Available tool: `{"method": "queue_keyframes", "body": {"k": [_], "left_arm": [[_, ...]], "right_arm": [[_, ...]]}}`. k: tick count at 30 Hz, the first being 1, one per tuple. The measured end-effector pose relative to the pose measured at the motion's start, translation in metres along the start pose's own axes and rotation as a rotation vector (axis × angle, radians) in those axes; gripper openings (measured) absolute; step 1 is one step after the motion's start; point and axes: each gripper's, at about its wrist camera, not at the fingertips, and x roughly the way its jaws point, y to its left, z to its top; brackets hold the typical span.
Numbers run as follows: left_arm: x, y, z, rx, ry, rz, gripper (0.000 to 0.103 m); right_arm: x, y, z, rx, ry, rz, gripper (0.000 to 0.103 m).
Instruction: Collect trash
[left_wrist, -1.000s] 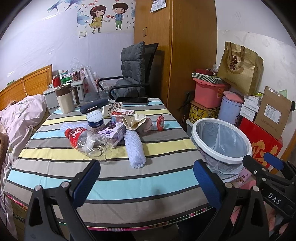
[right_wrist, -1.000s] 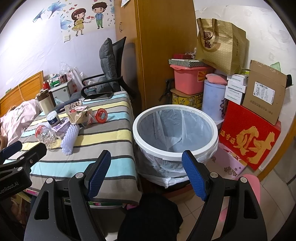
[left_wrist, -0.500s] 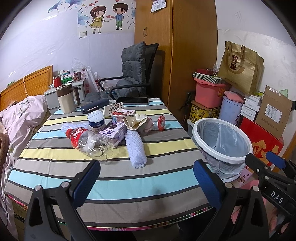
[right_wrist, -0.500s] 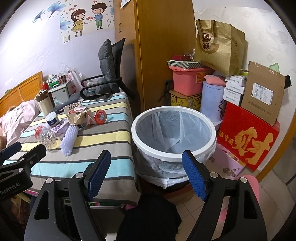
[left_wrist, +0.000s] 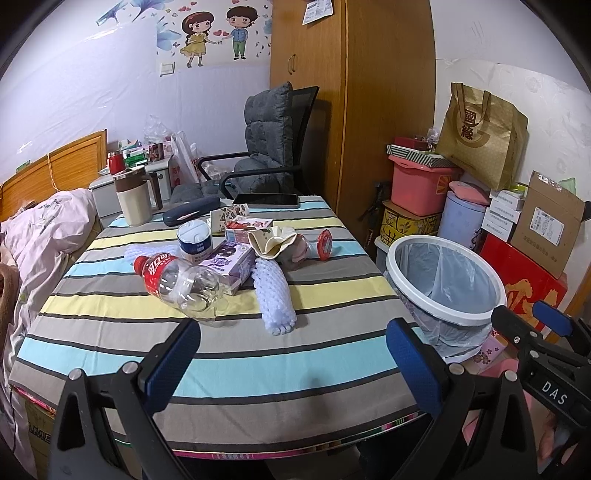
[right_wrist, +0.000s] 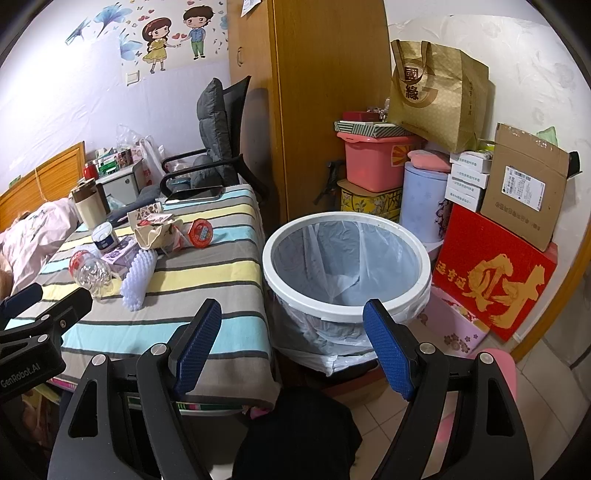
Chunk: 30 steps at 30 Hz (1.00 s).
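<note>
Trash lies in a cluster on the striped table: an empty clear bottle with a red label, a purple carton, a lavender foam sleeve, a crumpled paper cup, a red-lidded cup and a small white tub. A white-rimmed bin with a plastic liner stands on the floor right of the table. My left gripper is open and empty over the table's near edge. My right gripper is open and empty in front of the bin.
A beige mug, a dark glasses case and a phone sit at the table's far side. A grey office chair stands behind it. Boxes, a pink tub and a gold bag are stacked behind the bin.
Both grippers have drifted slightly; the views shift a little. Nothing was grasped or moved on the table.
</note>
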Motion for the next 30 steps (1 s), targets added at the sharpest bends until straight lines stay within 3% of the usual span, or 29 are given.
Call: {"method": "queue_keyframes", "body": {"k": [30], "left_arm": [[0.0009,0.0028,0.0022,-0.006,0.0,0.003,0.102]], "right_arm": [[-0.0021,0.0003,0.0002,-0.004,-0.003,-0.001,0.08]]}}
